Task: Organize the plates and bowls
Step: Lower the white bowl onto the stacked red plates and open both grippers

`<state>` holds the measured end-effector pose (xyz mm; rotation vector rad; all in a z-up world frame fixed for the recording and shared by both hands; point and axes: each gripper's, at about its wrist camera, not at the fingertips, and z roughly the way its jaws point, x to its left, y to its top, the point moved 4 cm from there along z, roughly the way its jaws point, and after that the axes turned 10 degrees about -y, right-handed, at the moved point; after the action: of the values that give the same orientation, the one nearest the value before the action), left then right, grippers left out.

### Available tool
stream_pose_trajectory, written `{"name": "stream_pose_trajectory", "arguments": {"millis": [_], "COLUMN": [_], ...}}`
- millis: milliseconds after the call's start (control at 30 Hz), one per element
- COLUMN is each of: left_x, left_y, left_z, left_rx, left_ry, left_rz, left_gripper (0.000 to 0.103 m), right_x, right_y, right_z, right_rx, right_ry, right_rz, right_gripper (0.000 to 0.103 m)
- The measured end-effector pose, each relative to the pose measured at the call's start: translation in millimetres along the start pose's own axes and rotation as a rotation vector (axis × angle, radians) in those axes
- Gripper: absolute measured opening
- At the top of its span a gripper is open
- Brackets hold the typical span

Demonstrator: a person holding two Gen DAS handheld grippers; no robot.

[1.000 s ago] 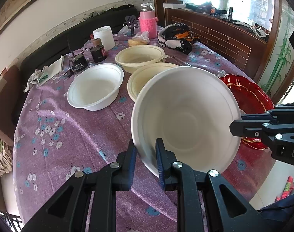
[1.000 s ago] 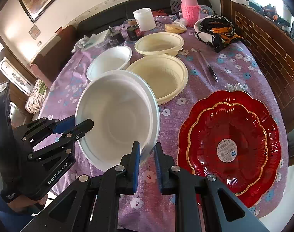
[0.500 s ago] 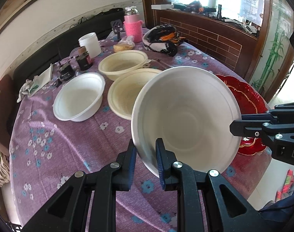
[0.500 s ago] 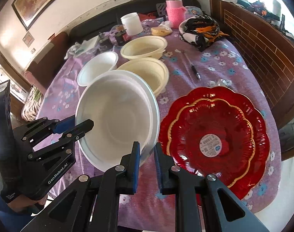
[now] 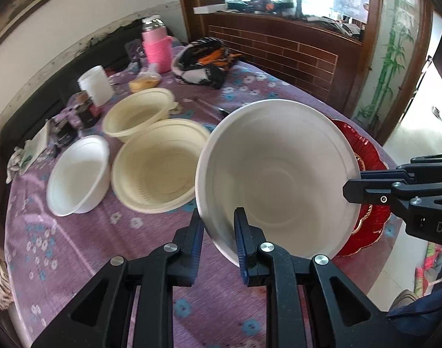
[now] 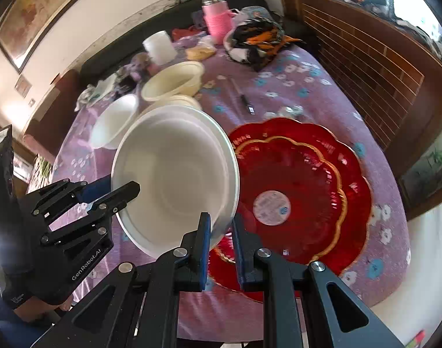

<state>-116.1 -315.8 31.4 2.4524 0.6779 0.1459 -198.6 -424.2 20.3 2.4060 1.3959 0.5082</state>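
Large white bowl (image 5: 276, 171) held in the air above the near edge of the purple flowered tablecloth (image 5: 84, 240), tilted, open side toward both cameras. Gripped at two spots on the rim, probably because a thin, wide, light bowl flexes and swings when pinched at one spot only. Left gripper (image 5: 218, 232) narrow, one finger outside the wall, the other inside, clamping the lower rim. Right gripper (image 6: 221, 233) likewise narrow, pinching the opposite part of the rim, seen in the left wrist view as a black jaw reaching in from the right.

Just beyond, on the cloth: a cream bowl (image 5: 160, 171) closest, a second cream bowl (image 5: 139, 113) behind it and touching or nearly so, a smaller white bowl (image 5: 78, 174) to their left. Likely sorted by kind, so the carried bowl probably belongs with the white one or gets nested into a stack; which one, impossible to tell.

To the right, two red scalloped plates (image 6: 302, 191), smaller resting on larger, already stacked, partly under the raised bowl.

Farther back, out of the way: white cup (image 5: 94, 85), pink-sleeved bottle (image 5: 157, 49), dark patterned helmet (image 5: 203, 63), pen (image 6: 244, 98).
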Motion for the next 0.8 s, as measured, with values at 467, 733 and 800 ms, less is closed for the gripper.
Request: {"name": "stream_pose_trajectory", "arguments": {"millis": [467, 733, 800], "left_x": [-48.8, -58.9, -59.6], "left_y": [22.0, 20.7, 19.9], "left_z": [40.6, 58.3, 60.2], "left_rx": [0.049, 0.099, 0.105], "left_ry": [-0.09, -0.112, -0.114], "left_rz": [0.084, 0.086, 0.086], "left_gripper": [0.019, 0.019, 0.019], "right_x": [-64.6, -81.8, -83.6], "right_y": [-9.7, -13.6, -13.7], "right_z": [7.3, 17.3, 20.4], "right_rx": [0.068, 0.117, 0.128], "right_ry": [-0.063, -0.074, -0.074], "right_rz": [0.124, 0.154, 0.16], "right_gripper": [0.016, 0.016, 0.016]}}
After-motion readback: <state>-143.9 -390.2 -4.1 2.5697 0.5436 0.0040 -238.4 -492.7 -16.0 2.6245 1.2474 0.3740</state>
